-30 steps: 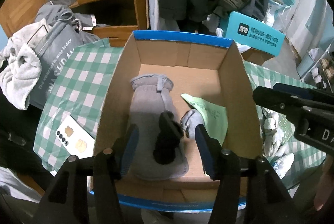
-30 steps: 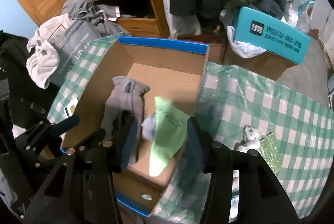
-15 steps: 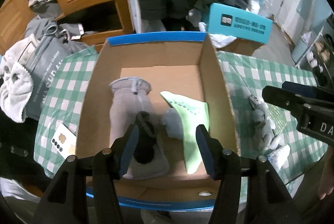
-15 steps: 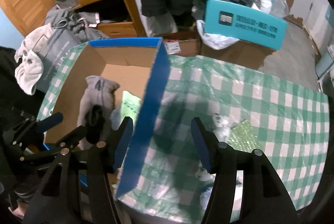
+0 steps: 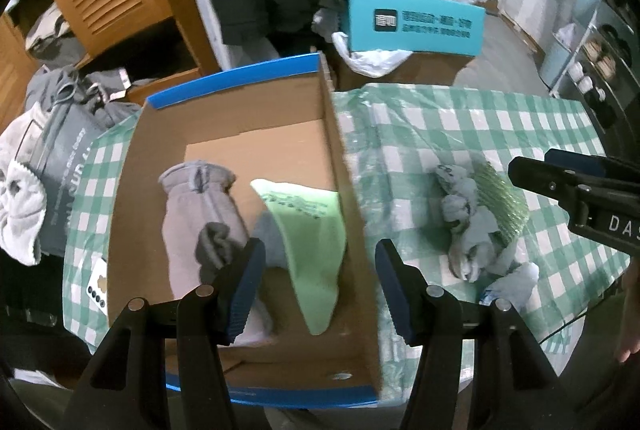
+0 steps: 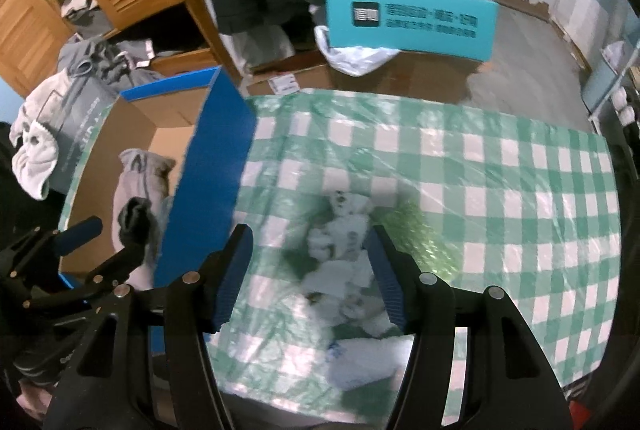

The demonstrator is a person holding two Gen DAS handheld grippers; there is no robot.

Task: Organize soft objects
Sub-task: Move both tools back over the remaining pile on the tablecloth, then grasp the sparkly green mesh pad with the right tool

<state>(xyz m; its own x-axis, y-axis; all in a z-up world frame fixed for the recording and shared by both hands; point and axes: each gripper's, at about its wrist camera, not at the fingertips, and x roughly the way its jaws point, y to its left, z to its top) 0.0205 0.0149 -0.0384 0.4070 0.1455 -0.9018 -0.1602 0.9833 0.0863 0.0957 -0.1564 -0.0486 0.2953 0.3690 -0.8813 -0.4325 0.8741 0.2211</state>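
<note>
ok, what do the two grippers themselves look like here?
Both match. The left gripper and right gripper have black angular frames with silver screw heads and blue ribbed finger pads. The right one's side, seen from the left wrist view, carries white lettering starting "DA". No cables or sleeves show.

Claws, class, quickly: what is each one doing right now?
Left claw: open, holding nothing, over the box.
Right claw: open, holding nothing, above the pale socks.

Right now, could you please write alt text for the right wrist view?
Open right tongs hover over a pile of pale soft toys on a green checked tablecloth. To the left, a blue cardboard box holds a grey glove.
</note>
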